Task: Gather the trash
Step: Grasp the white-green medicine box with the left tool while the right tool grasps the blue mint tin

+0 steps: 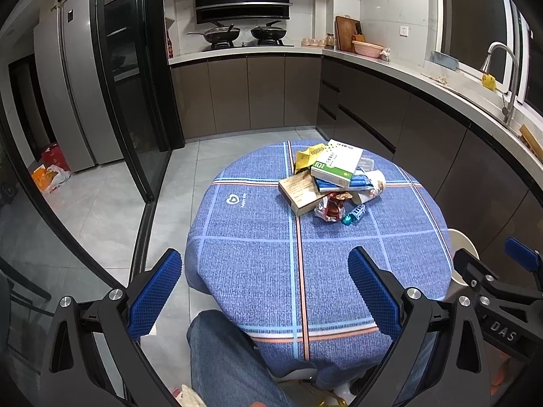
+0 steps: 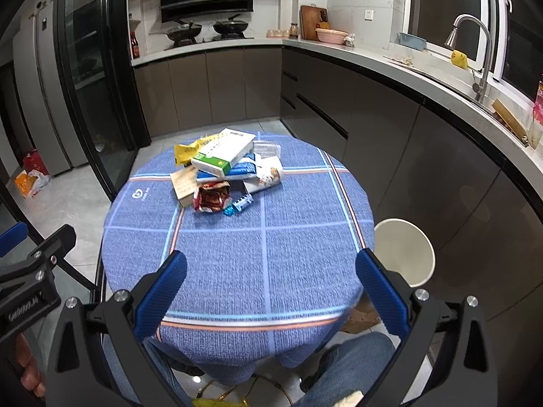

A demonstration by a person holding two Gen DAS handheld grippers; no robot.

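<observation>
Trash pile (image 1: 334,183) on blue-clothed round table (image 1: 258,264).

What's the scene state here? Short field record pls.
setting: kitchen, round table with blue plaid cloth
trash: pile at the table's far side; white-green box on top, red wrapper and small blue item at near edge
bin: white bin on the floor, right of table
left tool: open, empty
right tool: open, empty
progress: nothing in the bin
</observation>
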